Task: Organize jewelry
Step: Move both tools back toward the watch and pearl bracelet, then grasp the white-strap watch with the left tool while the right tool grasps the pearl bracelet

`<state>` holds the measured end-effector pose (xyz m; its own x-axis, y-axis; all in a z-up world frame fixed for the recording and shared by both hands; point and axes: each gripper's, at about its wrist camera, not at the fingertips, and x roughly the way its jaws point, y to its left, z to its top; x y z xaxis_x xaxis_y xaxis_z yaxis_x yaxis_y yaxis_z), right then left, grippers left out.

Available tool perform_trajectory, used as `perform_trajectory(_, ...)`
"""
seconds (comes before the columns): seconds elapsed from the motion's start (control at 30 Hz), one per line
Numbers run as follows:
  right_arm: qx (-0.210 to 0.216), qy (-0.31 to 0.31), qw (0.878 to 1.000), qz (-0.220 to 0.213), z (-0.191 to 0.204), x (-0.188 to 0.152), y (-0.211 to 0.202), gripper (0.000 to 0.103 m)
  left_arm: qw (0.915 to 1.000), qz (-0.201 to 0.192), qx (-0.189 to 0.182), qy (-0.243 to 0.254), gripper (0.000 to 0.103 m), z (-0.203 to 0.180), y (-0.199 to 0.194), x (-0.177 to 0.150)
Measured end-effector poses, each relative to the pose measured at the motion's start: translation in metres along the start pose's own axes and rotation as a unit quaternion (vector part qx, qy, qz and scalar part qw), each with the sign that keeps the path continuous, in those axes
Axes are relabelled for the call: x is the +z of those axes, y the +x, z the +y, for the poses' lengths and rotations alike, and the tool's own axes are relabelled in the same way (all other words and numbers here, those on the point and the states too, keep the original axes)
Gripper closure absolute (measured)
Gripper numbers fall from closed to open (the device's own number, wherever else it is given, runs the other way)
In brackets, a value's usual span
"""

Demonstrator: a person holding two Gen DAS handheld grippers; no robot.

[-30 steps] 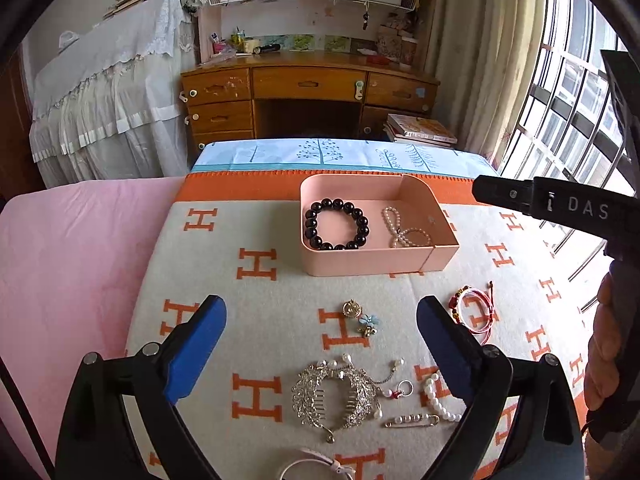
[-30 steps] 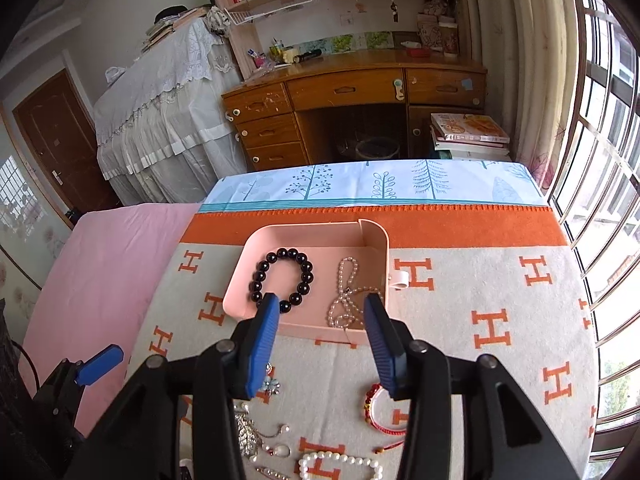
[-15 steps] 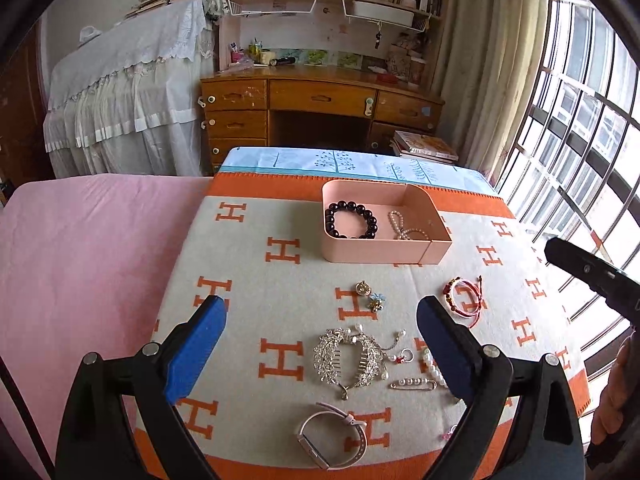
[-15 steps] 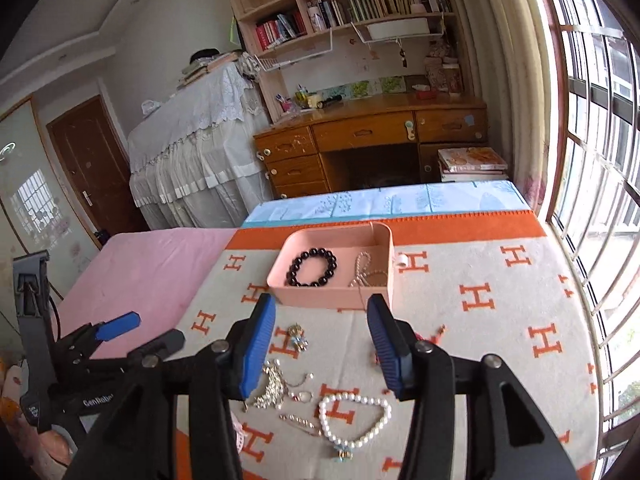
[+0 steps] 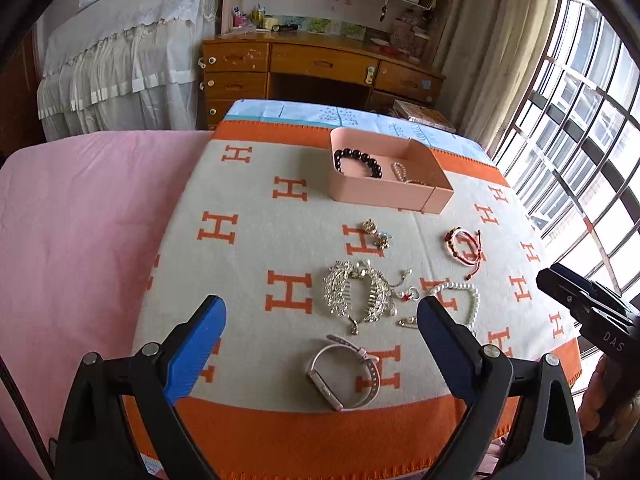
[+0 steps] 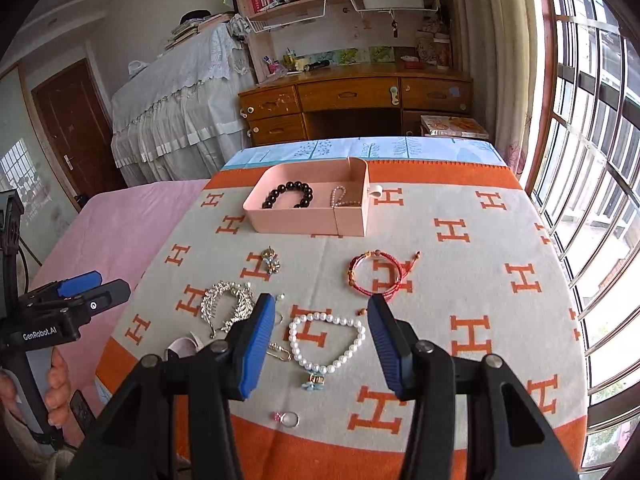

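Note:
A pink tray (image 5: 384,196) (image 6: 292,220) at the far side of the blanket holds a black bead bracelet (image 5: 357,160) (image 6: 288,195) and a small pearl strand (image 6: 340,196). Loose on the blanket lie a silver hair comb (image 5: 356,294) (image 6: 228,306), a red cord bracelet (image 5: 464,246) (image 6: 376,274), a pearl bracelet (image 5: 464,300) (image 6: 326,344), a pink watch (image 5: 344,376), small charms (image 5: 378,234) (image 6: 271,261) and a ring (image 6: 289,419). My left gripper (image 5: 320,348) is open and empty above the watch. My right gripper (image 6: 322,344) is open and empty above the pearl bracelet.
The orange-and-grey H-pattern blanket (image 5: 248,264) covers the bed, with a pink sheet (image 5: 80,220) to the left. A wooden desk (image 6: 356,100) and bookshelf stand beyond. A barred window (image 6: 592,160) is on the right.
Both grippers have pulled back from the tray toward the near edge of the blanket and risen. More loose jewelry has come into view. Both stay open and empty.

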<state>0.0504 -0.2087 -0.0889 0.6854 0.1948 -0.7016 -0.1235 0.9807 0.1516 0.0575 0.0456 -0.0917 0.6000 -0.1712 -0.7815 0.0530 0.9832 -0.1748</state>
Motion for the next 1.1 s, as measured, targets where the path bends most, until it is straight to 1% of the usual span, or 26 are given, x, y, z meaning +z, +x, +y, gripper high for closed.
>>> perform_trajectory(0.17,-0.002,0.004,1.000,0.027,-0.008,-0.017,0.018,0.054,0.9991,0.040,0.014,-0.003,0.008,0.007,0.030,-0.021)
perform_trajectory(0.27,-0.006,0.008,0.999,0.045,-0.013,-0.026,0.031,0.054,0.9978,0.064,0.015,-0.002,0.008,0.007,0.047,-0.031)
perform_trajectory(0.43,-0.022,0.010,0.998,0.063,-0.021,-0.035,0.045,0.054,0.9964,0.083,-0.011,-0.014,0.008,-0.003,0.057,-0.034)
perform_trajectory(0.53,-0.021,0.018,0.997,0.071,-0.029,-0.037,0.052,0.054,0.9952,0.093,-0.024,-0.019,0.008,-0.014,0.062,-0.033)
perform_trajectory(0.6,-0.020,0.023,0.997,0.076,-0.034,-0.037,0.058,0.054,0.9942,0.101,-0.025,-0.028,0.015,-0.018,0.066,-0.031)
perform_trajectory(0.67,-0.019,0.027,0.996,0.082,-0.037,-0.038,0.065,0.054,0.9920,0.117,-0.028,-0.040,0.026,-0.020,0.072,-0.029)
perform_trajectory(0.77,-0.014,0.026,0.995,0.091,-0.039,-0.035,0.075,0.054,0.9872,0.143,-0.037,-0.061,0.035,-0.022,0.084,-0.027)
perform_trajectory(0.9,-0.019,0.003,0.995,0.101,-0.035,-0.027,0.091,0.055,0.9801,0.172,-0.039,-0.090,0.037,-0.022,0.096,-0.025)
perform_trajectory(0.93,-0.026,-0.007,0.994,0.103,-0.033,-0.026,0.096,0.057,0.9784,0.179,-0.039,-0.096,0.037,-0.022,0.098,-0.025)
perform_trajectory(1.0,-0.039,-0.032,0.993,0.111,-0.027,-0.025,0.106,0.076,0.9753,0.190,-0.035,-0.107,0.037,-0.021,0.102,-0.025)
perform_trajectory(1.03,-0.040,-0.043,0.991,0.120,-0.024,-0.026,0.112,0.078,0.9751,0.191,-0.031,-0.108,0.037,-0.021,0.103,-0.024)
perform_trajectory(1.07,-0.050,-0.060,0.991,0.110,-0.021,-0.026,0.113,0.084,0.9751,0.193,-0.024,-0.107,0.037,-0.022,0.104,-0.024)
perform_trajectory(1.1,-0.061,-0.076,0.989,0.110,-0.018,-0.027,0.114,0.089,0.9752,0.194,-0.018,-0.105,0.037,-0.024,0.105,-0.023)
